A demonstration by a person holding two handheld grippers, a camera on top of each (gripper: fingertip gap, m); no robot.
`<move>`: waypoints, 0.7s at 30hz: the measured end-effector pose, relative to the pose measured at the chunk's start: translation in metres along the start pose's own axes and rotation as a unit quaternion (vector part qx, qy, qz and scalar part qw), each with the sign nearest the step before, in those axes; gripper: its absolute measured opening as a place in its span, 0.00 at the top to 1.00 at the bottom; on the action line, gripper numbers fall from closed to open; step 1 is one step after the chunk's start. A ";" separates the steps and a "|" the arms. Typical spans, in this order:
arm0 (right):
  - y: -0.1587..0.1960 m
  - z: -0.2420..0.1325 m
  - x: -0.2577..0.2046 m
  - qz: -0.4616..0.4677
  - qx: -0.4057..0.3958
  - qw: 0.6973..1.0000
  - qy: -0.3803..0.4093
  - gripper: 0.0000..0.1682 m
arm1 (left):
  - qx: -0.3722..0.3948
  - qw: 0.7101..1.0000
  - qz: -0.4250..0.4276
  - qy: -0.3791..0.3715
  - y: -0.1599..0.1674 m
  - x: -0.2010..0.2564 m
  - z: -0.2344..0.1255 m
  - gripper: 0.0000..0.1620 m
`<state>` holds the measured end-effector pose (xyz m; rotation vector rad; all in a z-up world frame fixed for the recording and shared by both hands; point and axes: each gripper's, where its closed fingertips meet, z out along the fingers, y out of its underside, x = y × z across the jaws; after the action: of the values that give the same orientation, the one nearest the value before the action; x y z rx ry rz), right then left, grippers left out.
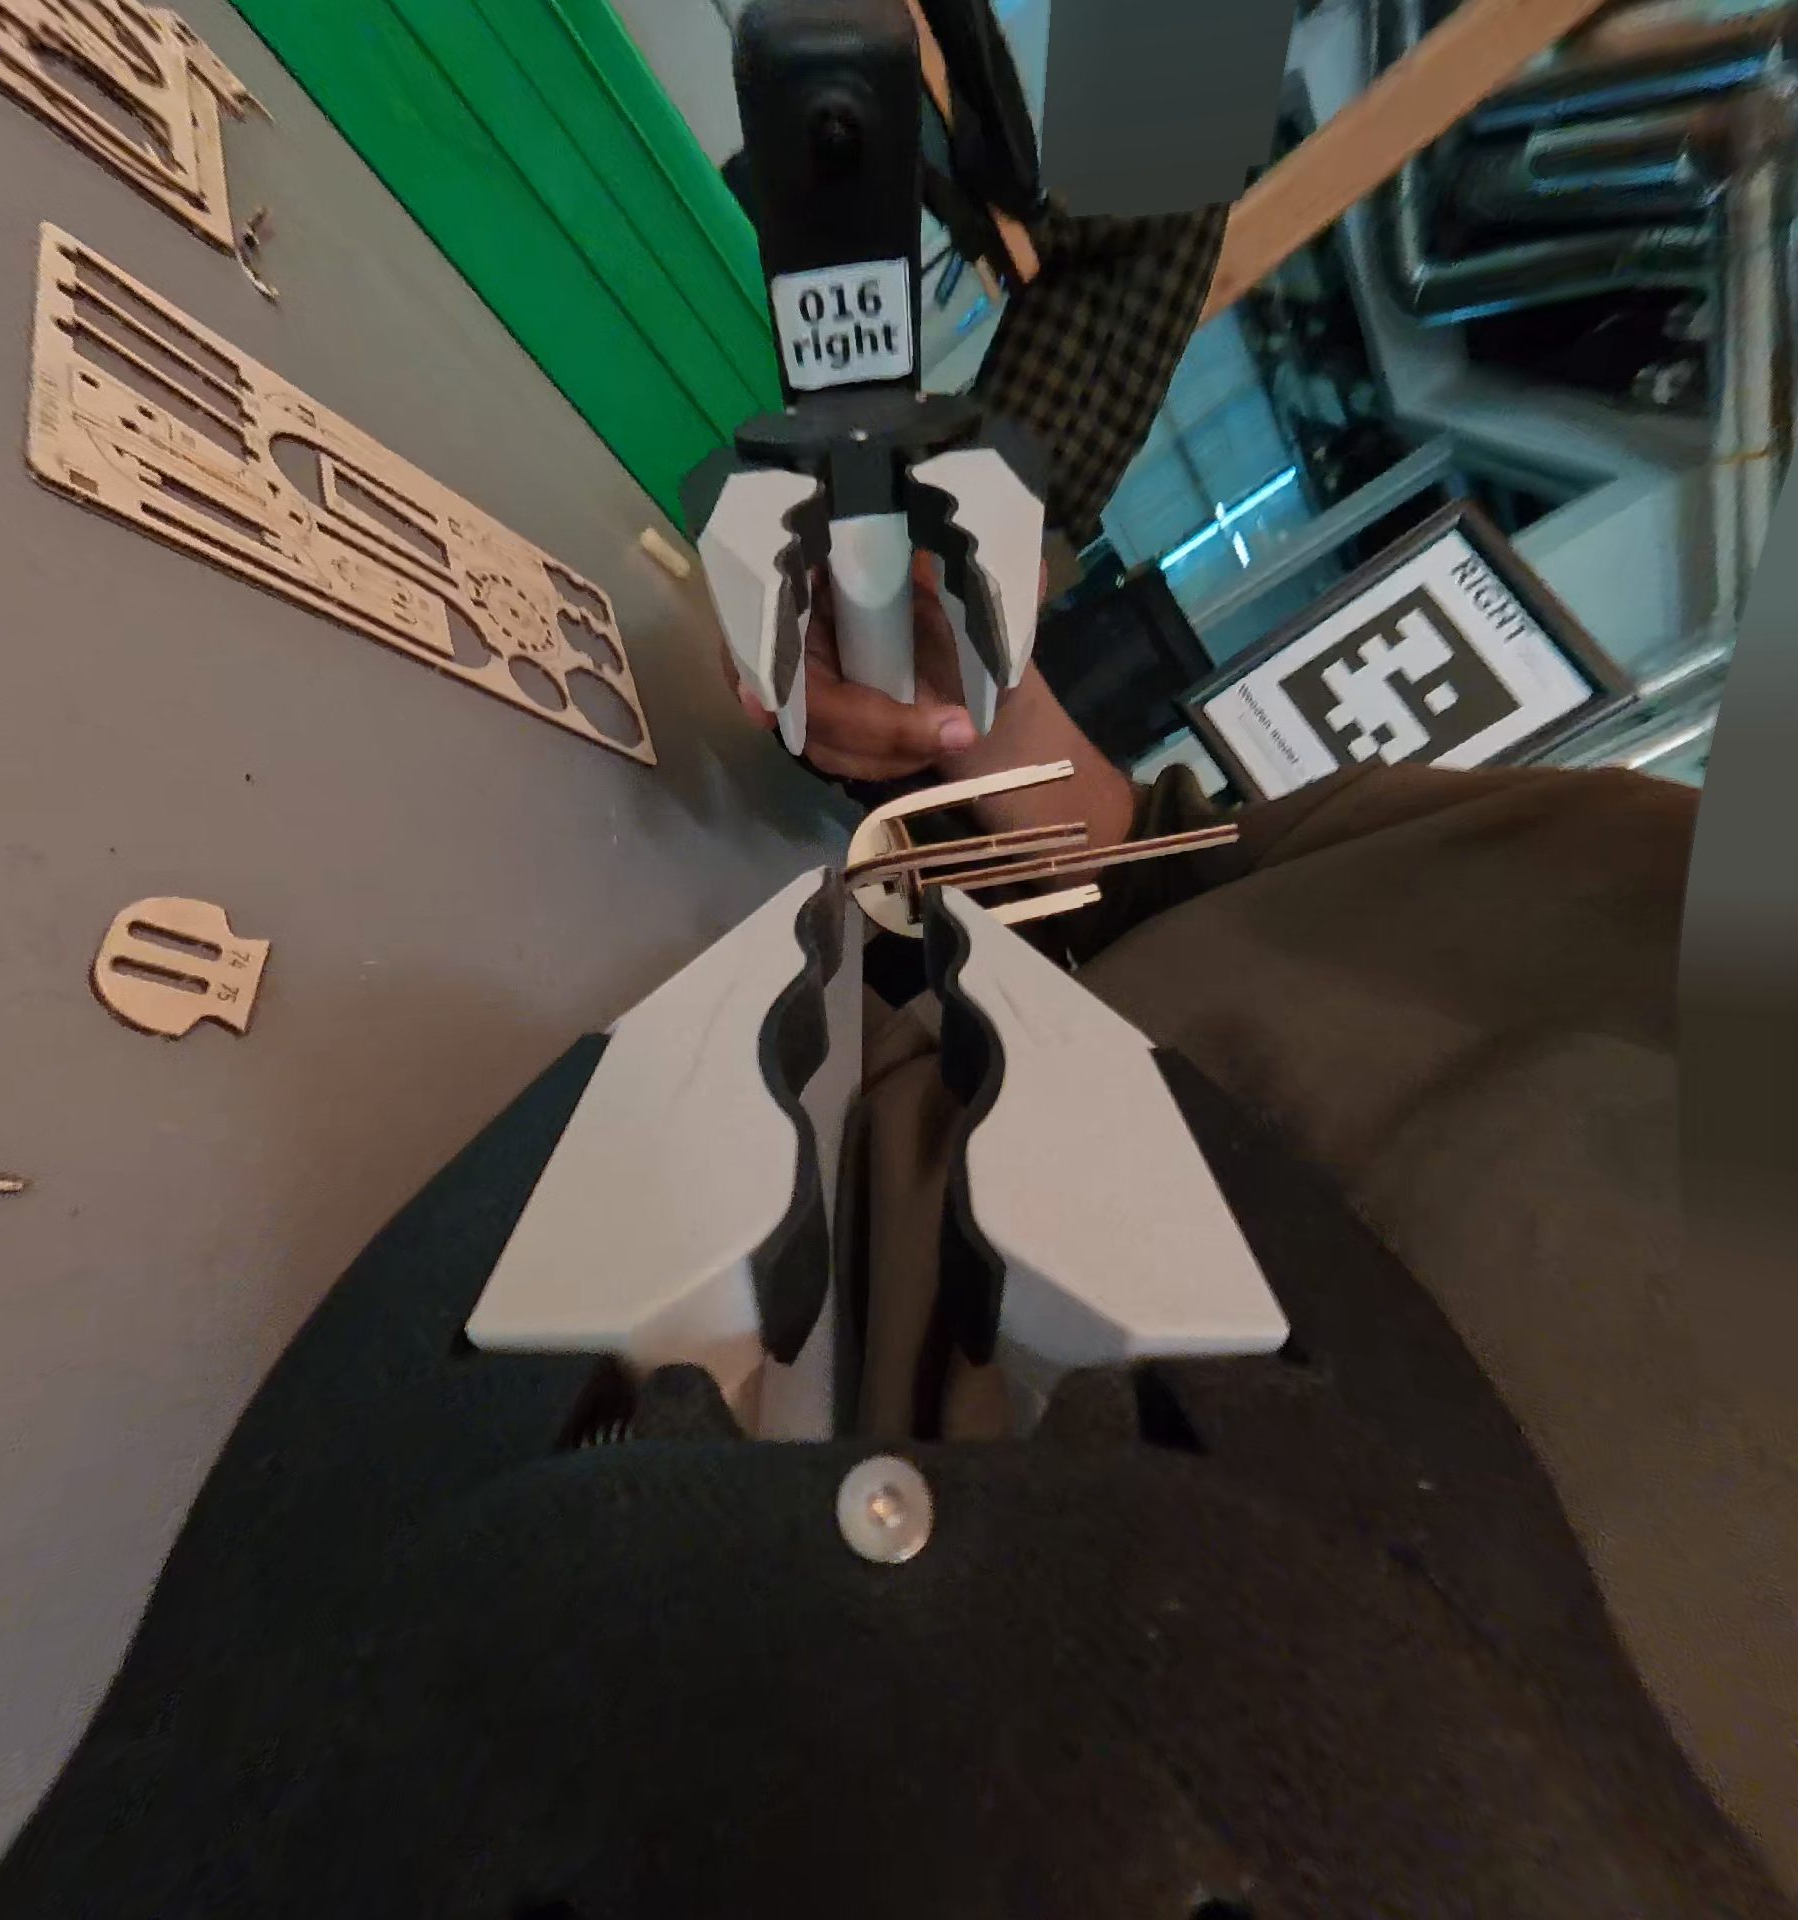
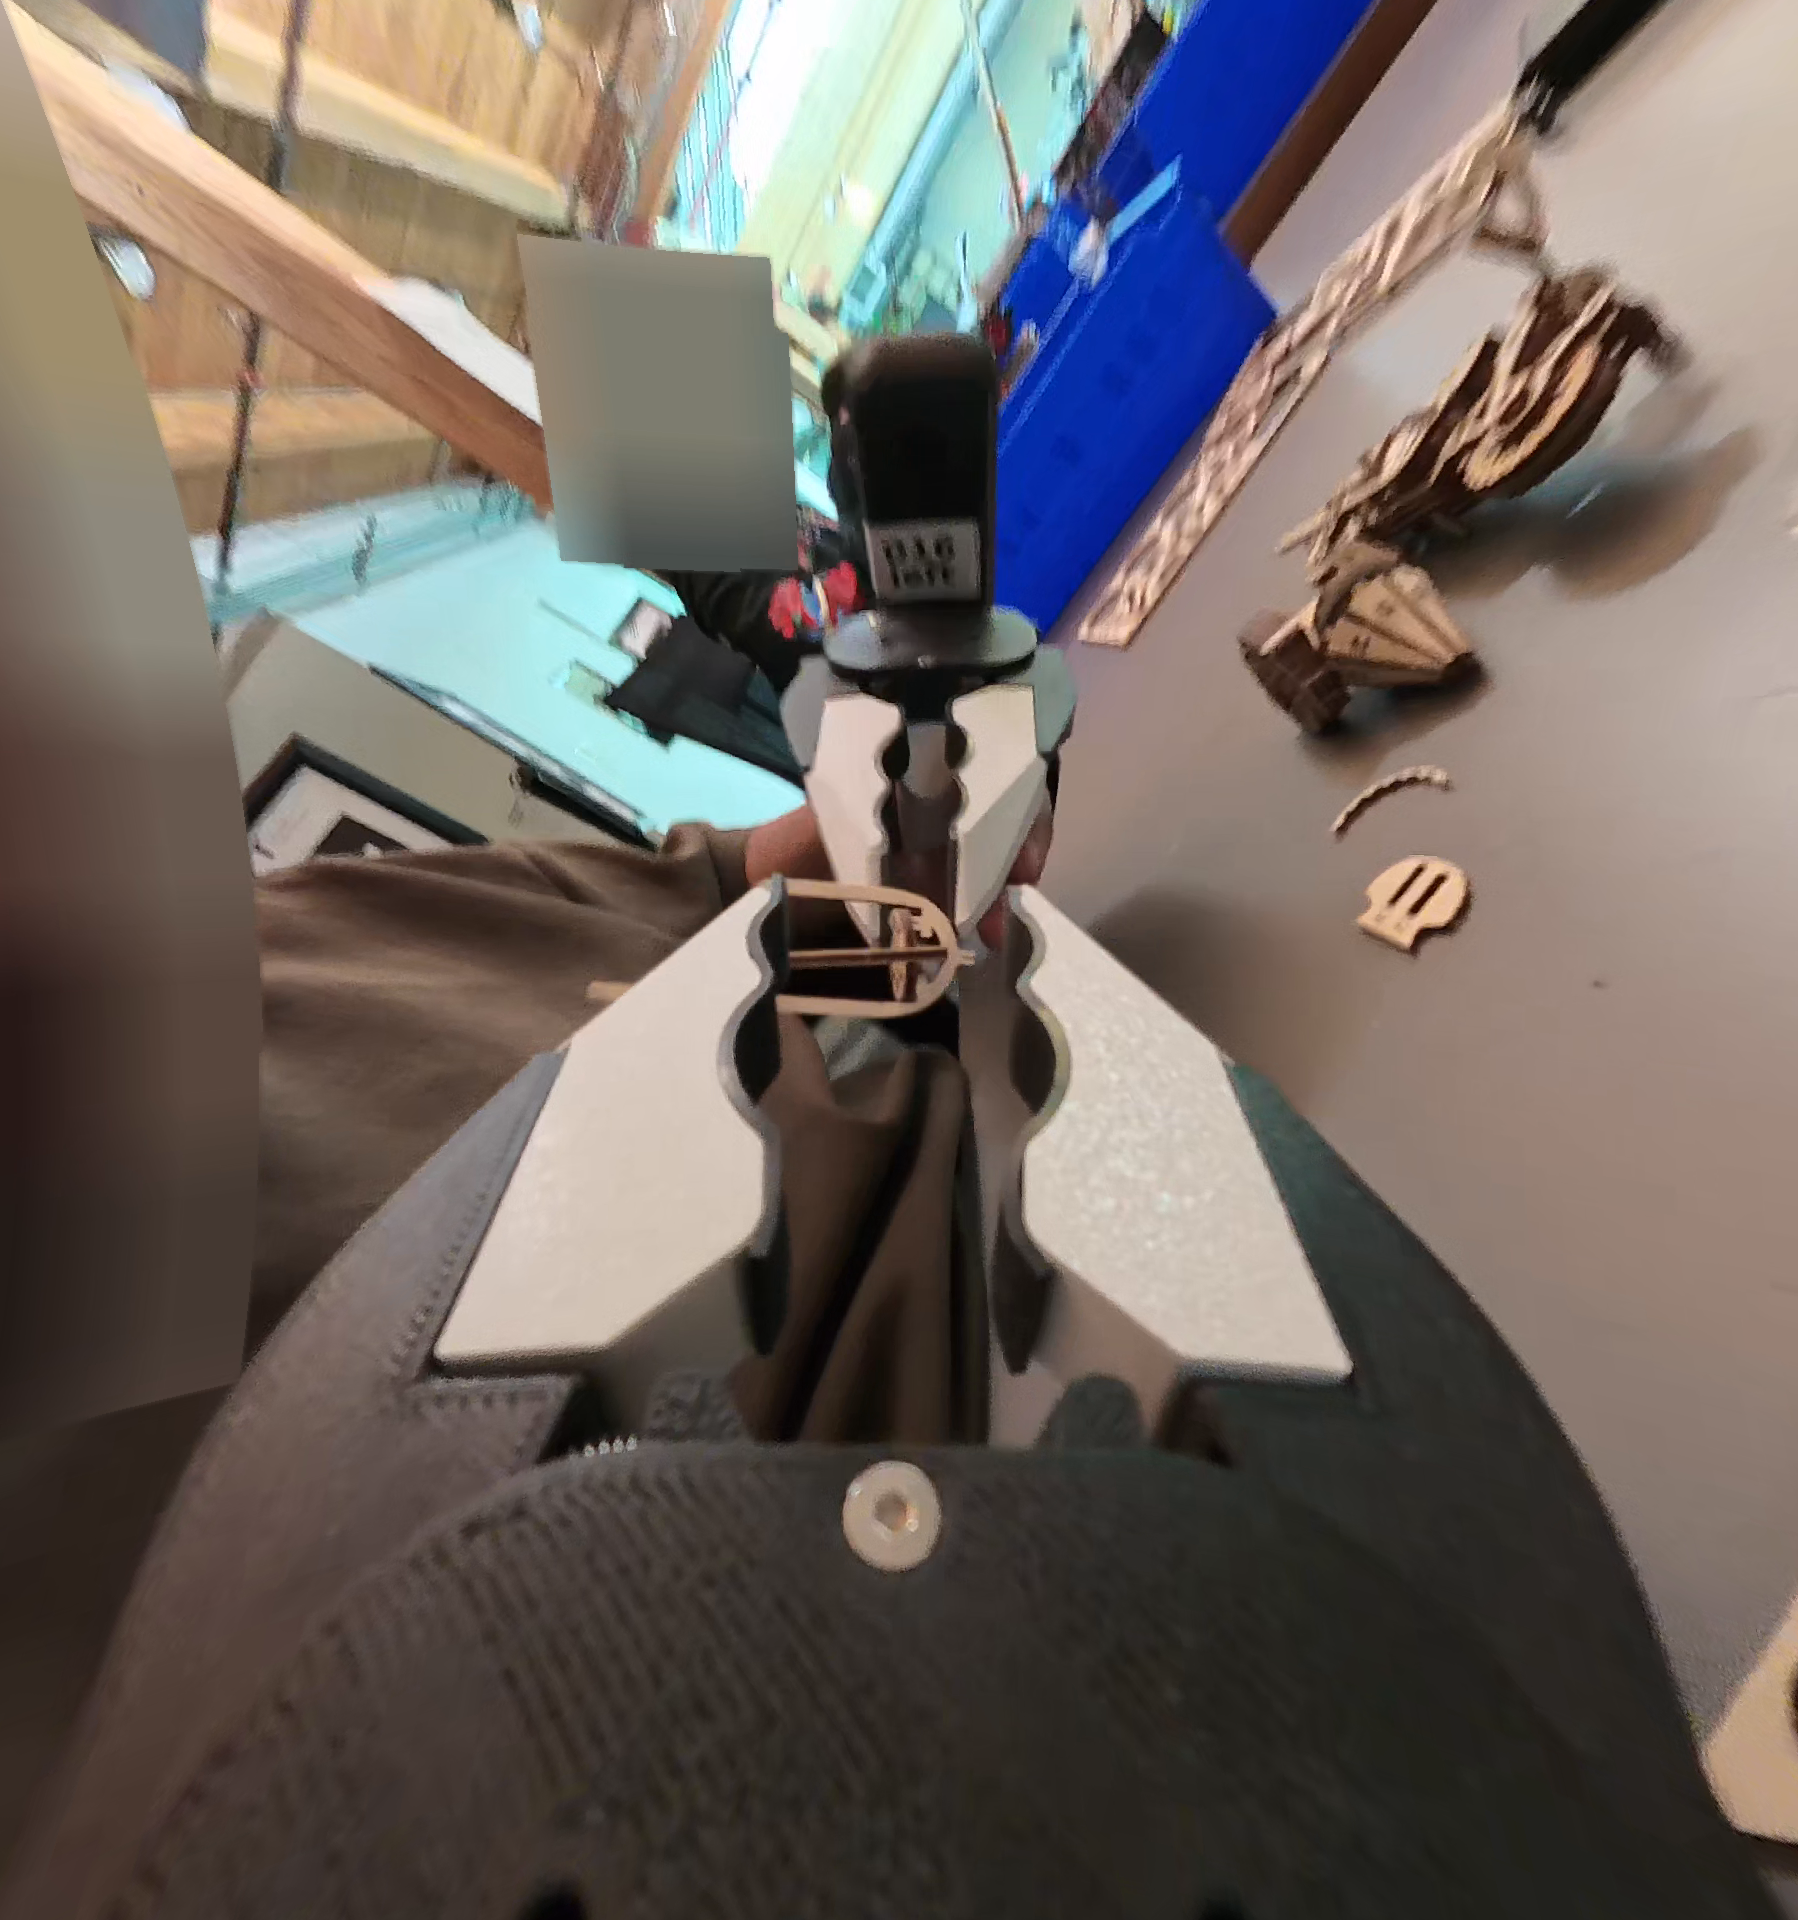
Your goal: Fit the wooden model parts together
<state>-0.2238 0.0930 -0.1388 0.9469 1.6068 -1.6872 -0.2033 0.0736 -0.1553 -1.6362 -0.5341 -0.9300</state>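
Left tongs [image 1: 882,906] clamped on a part-built wooden subassembly [image 1: 978,854], right tongs [image 2: 879,925] apart, empty, facing it. Far right on desk [image 2: 1497,1039]: larger model [image 2: 1477,447] waiting, loose slotted piece [image 2: 1412,902] unfitted. Much seemingly left.

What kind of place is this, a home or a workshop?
Probably a workshop or lab bench: laser-cut wooden sheets lie on a grey table, a half-built wooden model sits nearby, and a framed marker sign stands behind.

A green panelled wall [image 1: 583,208] borders the grey tabletop [image 1: 375,935] along its far edge; a framed white card bearing a black square-pattern marker [image 1: 1414,665] stands tilted beyond the brown sleeve [image 1: 1394,987]; a blue plastic crate [image 2: 1113,416] sits at the table's end; a slanted timber beam [image 2: 282,281] crosses behind.
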 end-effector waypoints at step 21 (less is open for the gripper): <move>0.040 0.021 0.005 -0.307 -0.143 0.932 0.126 0.94 | -0.025 0.973 0.216 -0.079 0.008 0.011 0.009 0.96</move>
<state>-0.1951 0.0700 -0.1645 0.5528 2.4327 -1.6832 -0.1880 0.0782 -0.1521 -1.7886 -0.2438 -0.4965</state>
